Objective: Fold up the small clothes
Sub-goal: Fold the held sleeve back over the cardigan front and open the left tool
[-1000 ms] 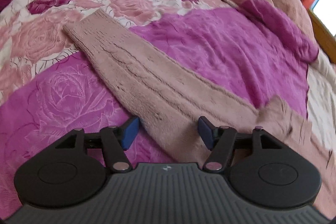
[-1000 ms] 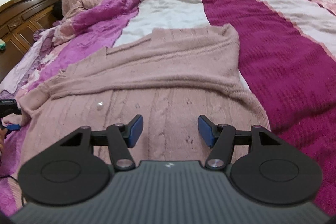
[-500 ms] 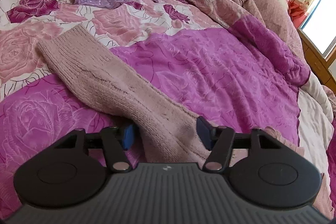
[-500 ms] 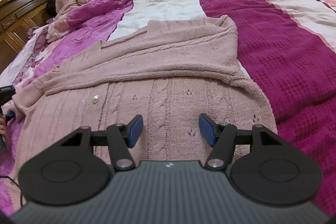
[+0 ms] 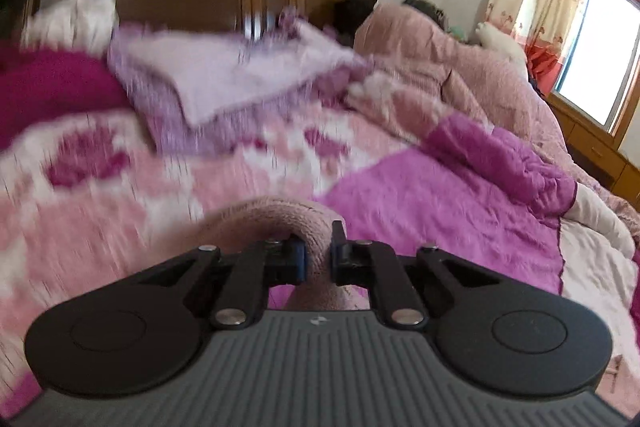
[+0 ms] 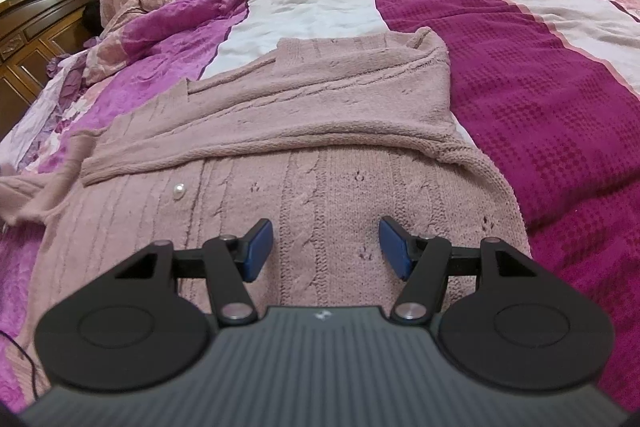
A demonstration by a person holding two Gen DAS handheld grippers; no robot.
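The left gripper (image 5: 317, 261) is clenched on the pink sweater's sleeve (image 5: 276, 215), which arches up over its fingers. The right gripper (image 6: 326, 245) hangs released above the sweater (image 6: 280, 163), spread flat on the bedspread (image 6: 540, 115), long axis running near-to-far, other sleeve folded across it left-to-right.

Your left gripper (image 5: 317, 263) had blue pads on black fingers, and the sleeve (image 5: 280, 213) pinched between them was a dusty pink knit; your right gripper (image 6: 326, 245) showed the same blue and black. The cardigan (image 6: 304, 163) under it was that same dusty pink, cable-patterned, with a pearl-white button (image 6: 179, 191). The quilt (image 5: 436, 211) you worked over was magenta-purple with pink and white rose print, and the blanket (image 6: 520, 95) was deep maroon with pale stripes.
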